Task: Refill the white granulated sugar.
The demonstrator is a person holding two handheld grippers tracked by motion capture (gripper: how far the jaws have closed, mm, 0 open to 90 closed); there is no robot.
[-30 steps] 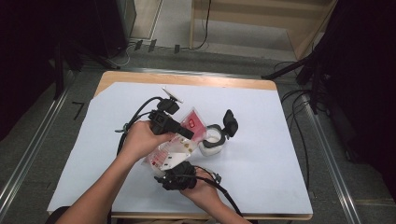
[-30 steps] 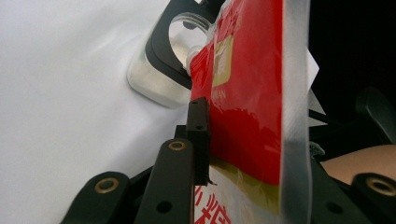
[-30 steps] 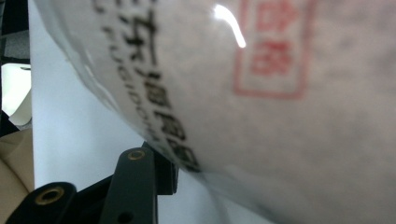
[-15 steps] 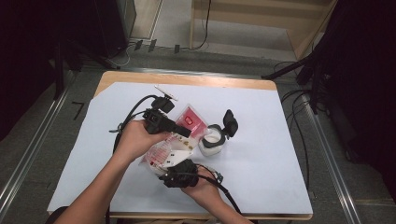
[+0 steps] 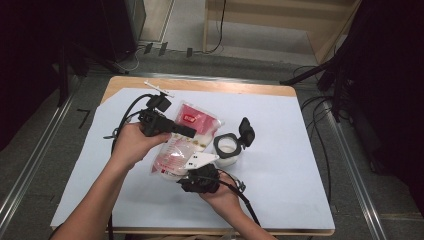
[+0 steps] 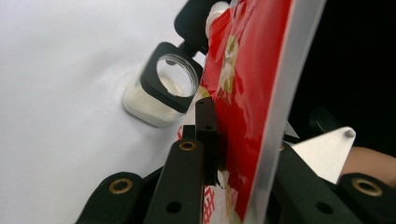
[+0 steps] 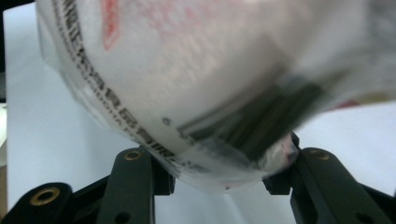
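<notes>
A red and white pouch [image 5: 187,140] hangs slanted above the table, held at both ends. My left gripper [image 5: 190,132] is shut on its upper side edge; its jaws have just been closing, with the red film [image 6: 243,70] pinched between them [image 6: 236,140]. My right gripper [image 5: 182,172] is shut on the pouch's rounded bottom [image 7: 196,70], one jaw at each side [image 7: 219,184]; these jaws have just eased slightly wider, the pouch still between them. An open glass jar [image 5: 227,147] of white powder stands to the right, its black flip lid [image 5: 246,131] standing up; the left gripper view shows the jar [image 6: 163,88] too.
A white sheet [image 5: 300,150] covers the wooden table [image 5: 200,84]. Black cables [image 5: 130,107] trail from the left gripper over the far left of the sheet. Metal rails run along the floor on both sides, and dark equipment stands at the right.
The left hand has lifted and drawn up-left, raising the pouch's top end. The right hand has risen slightly with the pouch's bottom. The jar has stayed put.
</notes>
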